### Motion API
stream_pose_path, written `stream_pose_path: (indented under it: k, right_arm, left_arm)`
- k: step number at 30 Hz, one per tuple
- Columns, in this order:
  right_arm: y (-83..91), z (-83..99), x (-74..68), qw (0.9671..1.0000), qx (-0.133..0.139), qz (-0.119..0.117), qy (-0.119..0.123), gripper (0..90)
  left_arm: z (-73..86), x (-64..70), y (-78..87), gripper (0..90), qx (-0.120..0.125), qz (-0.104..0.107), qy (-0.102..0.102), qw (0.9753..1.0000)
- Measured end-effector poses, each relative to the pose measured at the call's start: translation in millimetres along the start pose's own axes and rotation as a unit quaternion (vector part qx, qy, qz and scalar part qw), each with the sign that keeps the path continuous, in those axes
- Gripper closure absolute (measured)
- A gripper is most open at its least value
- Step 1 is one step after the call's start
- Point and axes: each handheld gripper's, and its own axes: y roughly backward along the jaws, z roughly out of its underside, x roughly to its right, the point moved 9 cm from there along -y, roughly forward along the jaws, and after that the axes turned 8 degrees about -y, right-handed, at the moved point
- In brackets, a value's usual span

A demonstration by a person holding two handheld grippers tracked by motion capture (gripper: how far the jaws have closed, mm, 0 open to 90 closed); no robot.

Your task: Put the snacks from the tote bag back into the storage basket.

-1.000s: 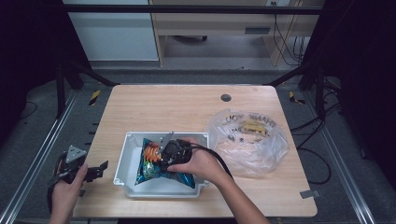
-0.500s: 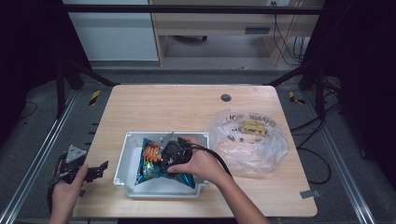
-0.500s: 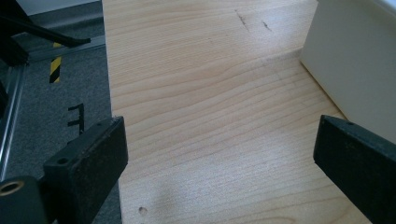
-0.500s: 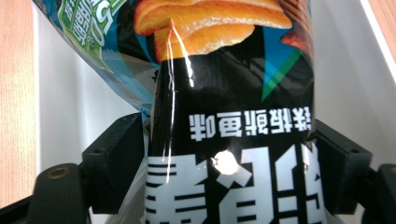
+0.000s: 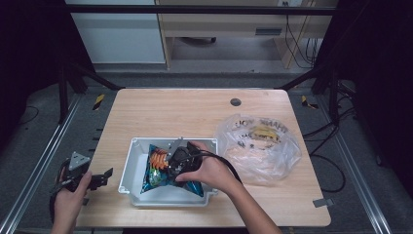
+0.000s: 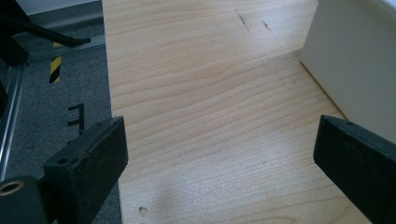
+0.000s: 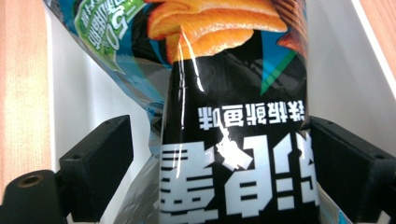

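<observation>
- Right gripper (image 5: pixel 171 158) hangs over the white tray (image 5: pixel 127 168) near the table's (image 5: pixel 195 109) front edge, jaws apart and straddling a snack bag (image 5: pixel 155 171) lying in it.
- In the right gripper view the bag (image 7: pixel 233 140) runs lengthwise away from the jaws; one side looks to touch a jaw, the other stands clear, so nothing is clamped.
- Left gripper (image 5: pixel 97 179) waits at the table's left front corner, jaws wide apart over bare wood (image 6: pixel 201 107), the tray wall (image 6: pixel 355 60) just beside it.
- A clear plastic bag (image 5: pixel 260 141) sits right of the tray.
- The right hand (image 5: pixel 207 168) is nearer; open room lies behind the tray, tray walls hem the bag.
</observation>
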Motion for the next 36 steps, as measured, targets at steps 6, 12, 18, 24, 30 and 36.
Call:
stream_pose_path:
  k: [6, 12, 18, 24, 30, 36]
  right_arm:
    - [7.1, -1.8, -0.7, 0.9999, 0.016, 0.001, 0.000, 10.1]
    - [16.5, -4.1, -2.0, 0.9996, 0.029, 0.003, -0.003, 9.6]
    - [22.6, -5.7, -2.9, 0.9992, 0.039, 0.004, -0.005, 8.8]
    - [28.9, -9.8, -2.9, 0.9984, 0.055, 0.004, -0.015, 8.6]
    - [37.4, -14.8, 0.4, 0.9963, 0.079, 0.018, -0.027, 7.6]
    - [47.9, -20.1, 4.5, 0.9926, 0.107, 0.034, -0.047, 7.1]
  left_arm:
    - [0.0, -0.2, 0.0, 2.9, 0.000, -0.001, 0.001, 1.0000]
    - [-0.1, -0.3, 0.1, 2.9, 0.000, -0.001, 0.001, 1.0000]
    - [-0.2, -0.6, 0.2, 2.9, 0.001, -0.002, 0.003, 1.0000]
    - [-0.3, -1.0, 0.3, 2.9, 0.002, -0.003, 0.003, 1.0000]
    - [-0.4, -1.0, 0.2, 2.9, 0.002, -0.003, 0.003, 1.0000]
    - [-0.2, -1.2, 0.4, 2.9, 0.000, -0.003, 0.002, 1.0000]
